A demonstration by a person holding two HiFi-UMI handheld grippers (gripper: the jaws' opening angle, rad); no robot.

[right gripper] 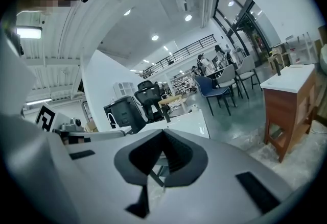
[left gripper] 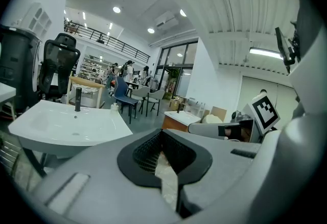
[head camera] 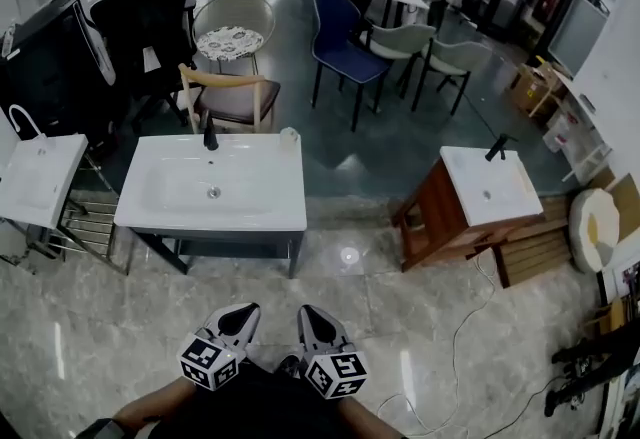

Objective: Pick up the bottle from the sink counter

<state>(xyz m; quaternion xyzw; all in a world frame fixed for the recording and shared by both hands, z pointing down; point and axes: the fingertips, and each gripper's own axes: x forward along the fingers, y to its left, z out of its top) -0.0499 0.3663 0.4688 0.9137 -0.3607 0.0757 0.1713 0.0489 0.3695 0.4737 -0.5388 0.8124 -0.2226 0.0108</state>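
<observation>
Both tools are closed and empty. In the left gripper view, your left gripper [left gripper: 162,132] has its jaws together at the tips, with nothing between the pads. In the right gripper view, your right gripper [right gripper: 163,133] shows the same: jaws together, nothing held.

In the head view, the left gripper [head camera: 243,311] and the right gripper [head camera: 310,314] sit side by side at the bottom centre of the frame, over the glossy floor [head camera: 420,327]. Both are well apart from the sink counter [head camera: 270,212].

The sink counter occupies the left centre of the head view. The bottle [head camera: 289,136] stands upright on its far right corner. The black faucet [head camera: 211,134] stands at the middle of the far edge, to the left of the bottle and apart from it. In the left gripper view, the bottle [left gripper: 114,107] appears at centre left, on the counter edge to the right of the faucet [left gripper: 77,99].

A wooden chair [head camera: 235,97] stands just beyond the counter. A wooden vanity [head camera: 470,202] stands at centre right.
</observation>
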